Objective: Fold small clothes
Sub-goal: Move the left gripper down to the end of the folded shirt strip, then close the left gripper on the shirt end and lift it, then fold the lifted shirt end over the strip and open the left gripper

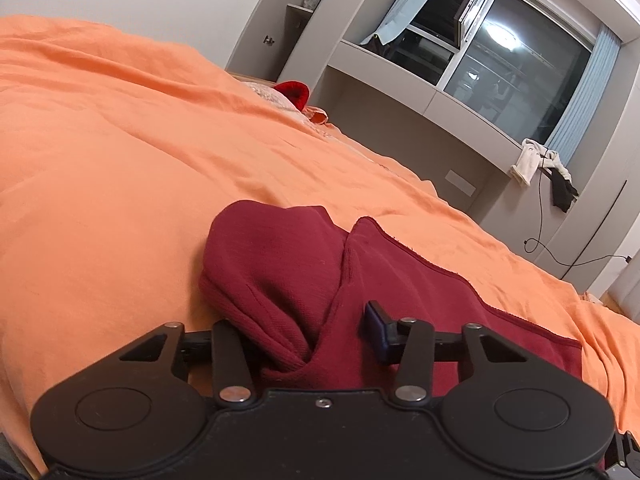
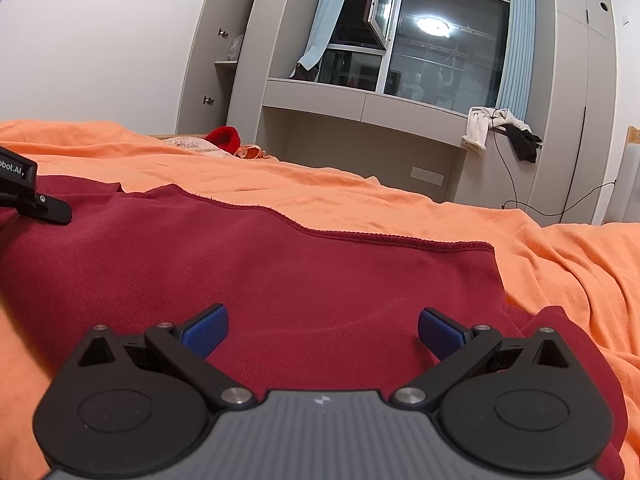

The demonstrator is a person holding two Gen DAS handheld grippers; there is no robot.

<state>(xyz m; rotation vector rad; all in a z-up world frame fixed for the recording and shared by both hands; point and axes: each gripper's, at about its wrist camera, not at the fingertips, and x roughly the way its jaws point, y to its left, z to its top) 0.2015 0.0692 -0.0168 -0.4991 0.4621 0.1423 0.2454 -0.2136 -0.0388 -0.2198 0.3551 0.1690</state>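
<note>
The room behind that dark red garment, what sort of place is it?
Most likely a bedroom at night: an orange bedspread covers a bed, a curtained window shows dark outside, and built-in cupboards line the wall.

The black plastic left gripper (image 1: 308,330) has two round hubs, slim linkage arms joined by silver rivets, a small centre screw and a ribbed blue finger pad (image 1: 378,330). The right gripper (image 2: 323,334) matches it, but with a ridged grey body bearing a small pale emblem.
</note>
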